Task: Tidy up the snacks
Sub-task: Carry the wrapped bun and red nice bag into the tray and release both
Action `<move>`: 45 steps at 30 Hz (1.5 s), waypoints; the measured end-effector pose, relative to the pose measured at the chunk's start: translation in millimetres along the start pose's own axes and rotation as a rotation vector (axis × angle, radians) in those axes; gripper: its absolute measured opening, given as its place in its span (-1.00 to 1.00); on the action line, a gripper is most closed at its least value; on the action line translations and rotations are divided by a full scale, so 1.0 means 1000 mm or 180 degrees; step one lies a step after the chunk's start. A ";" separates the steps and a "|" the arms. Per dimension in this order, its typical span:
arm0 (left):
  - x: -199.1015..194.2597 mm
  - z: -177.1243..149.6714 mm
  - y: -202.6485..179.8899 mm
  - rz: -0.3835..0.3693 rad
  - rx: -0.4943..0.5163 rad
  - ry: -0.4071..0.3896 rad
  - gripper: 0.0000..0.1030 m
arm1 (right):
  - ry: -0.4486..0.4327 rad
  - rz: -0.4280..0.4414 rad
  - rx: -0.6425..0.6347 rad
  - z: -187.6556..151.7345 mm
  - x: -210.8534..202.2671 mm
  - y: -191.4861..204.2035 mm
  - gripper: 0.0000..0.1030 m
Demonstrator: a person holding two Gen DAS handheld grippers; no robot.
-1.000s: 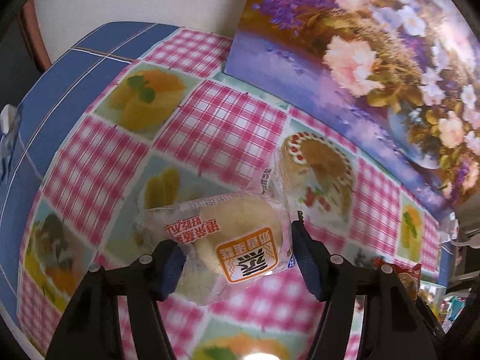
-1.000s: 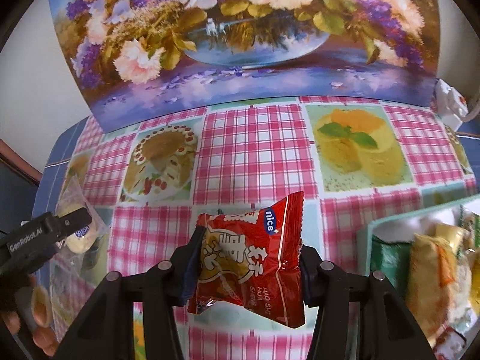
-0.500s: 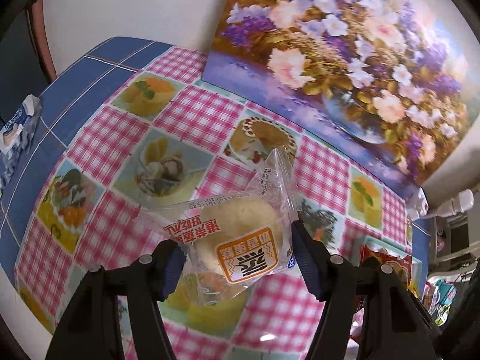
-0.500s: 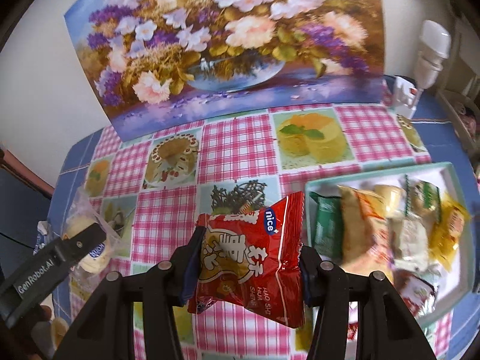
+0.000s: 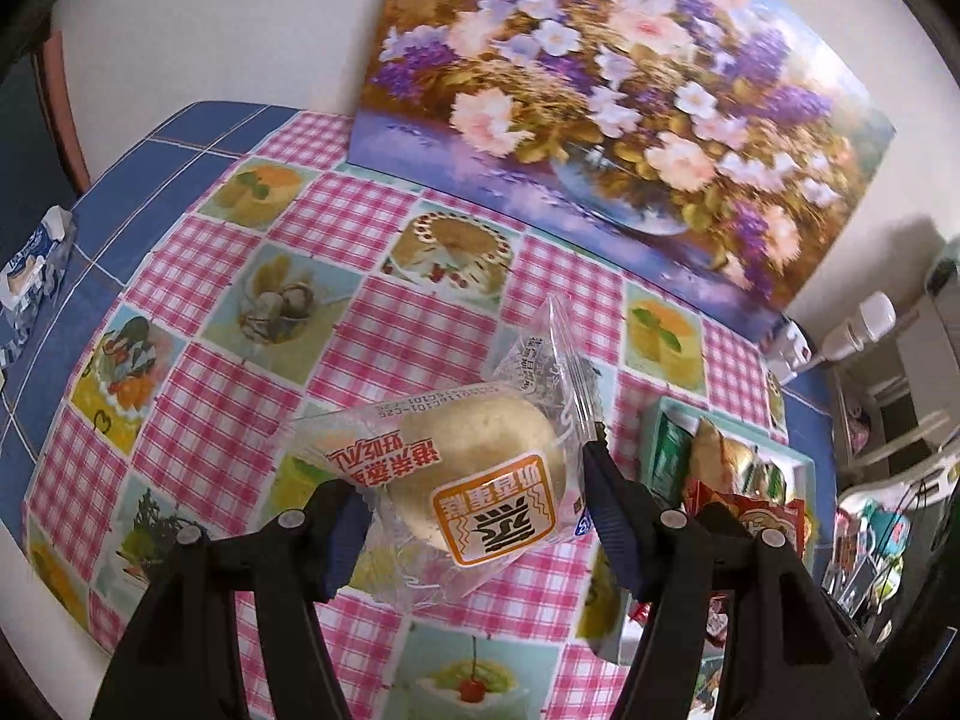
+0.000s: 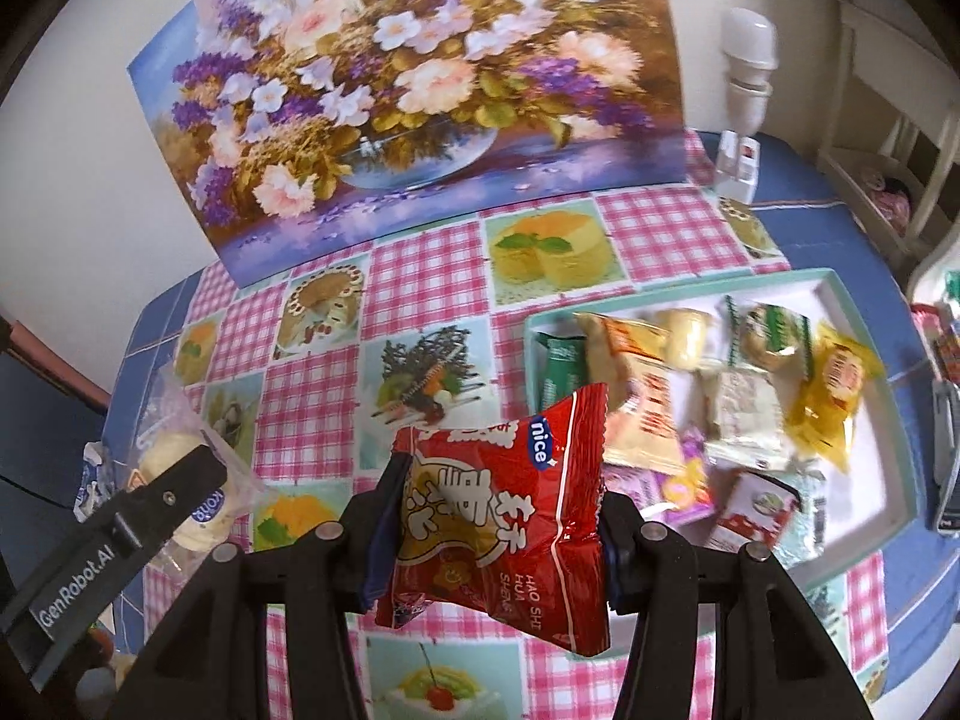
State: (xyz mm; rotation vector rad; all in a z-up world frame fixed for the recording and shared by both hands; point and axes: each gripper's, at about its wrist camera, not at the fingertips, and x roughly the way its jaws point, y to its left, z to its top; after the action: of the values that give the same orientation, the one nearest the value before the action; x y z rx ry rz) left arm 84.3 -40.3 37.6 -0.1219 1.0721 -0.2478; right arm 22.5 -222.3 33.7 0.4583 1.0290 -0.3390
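Observation:
My left gripper (image 5: 471,495) is shut on a clear-wrapped pale bun packet (image 5: 480,480) and holds it above the checked tablecloth. My right gripper (image 6: 495,507) is shut on a red snack bag (image 6: 498,516), held above the table just left of a teal tray (image 6: 858,282) that holds several snack packets. In the right wrist view the left gripper's finger (image 6: 150,504) and its bun packet (image 6: 174,450) show at the far left. In the left wrist view the tray (image 5: 801,465) and the red bag (image 5: 762,516) show at the right.
A flower painting (image 6: 414,96) leans on the wall at the table's back. A small blue-white carton (image 5: 33,264) lies at the left table edge. A white bottle (image 6: 747,60) and shelving (image 6: 888,120) stand at the right. A dark device (image 6: 945,456) lies beside the tray.
Both grippers have risen and pulled back with their packets; more of the table shows. The tray has come fully into the right wrist view.

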 end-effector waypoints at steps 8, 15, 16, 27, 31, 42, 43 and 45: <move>0.003 -0.020 -0.032 -0.0063 0.0244 0.0032 0.32 | 0.0003 -0.0174 0.0225 -0.005 -0.009 -0.046 0.07; 0.011 -0.041 -0.073 -0.0129 0.0570 0.0128 0.32 | 0.0051 -0.0239 0.0490 -0.001 -0.007 -0.089 0.07; 0.011 -0.044 -0.078 -0.0136 0.0611 0.0140 0.32 | 0.0052 -0.0246 0.0544 -0.001 -0.007 -0.096 0.07; 0.026 -0.077 -0.134 -0.0354 0.1013 0.0364 0.32 | 0.0007 -0.0412 0.0993 -0.002 -0.017 -0.167 0.08; 0.034 -0.088 -0.149 -0.0367 0.1122 0.0457 0.32 | 0.0023 -0.0426 0.1081 -0.004 -0.017 -0.184 0.08; 0.059 -0.107 -0.173 -0.0324 0.1311 0.0682 0.32 | 0.0126 -0.0651 0.1194 -0.007 0.000 -0.210 0.08; 0.060 -0.109 -0.175 -0.0309 0.1326 0.0693 0.32 | 0.0133 -0.0661 0.1195 -0.007 0.001 -0.211 0.09; 0.064 -0.110 -0.175 -0.0298 0.1334 0.0716 0.32 | 0.0142 -0.0677 0.1184 -0.007 0.004 -0.212 0.09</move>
State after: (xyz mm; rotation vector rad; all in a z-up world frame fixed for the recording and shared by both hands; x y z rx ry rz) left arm -8.0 -223.8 -30.4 0.2377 1.2160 -0.5752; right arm -80.9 -400.4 -16.4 0.6940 1.0637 -0.7197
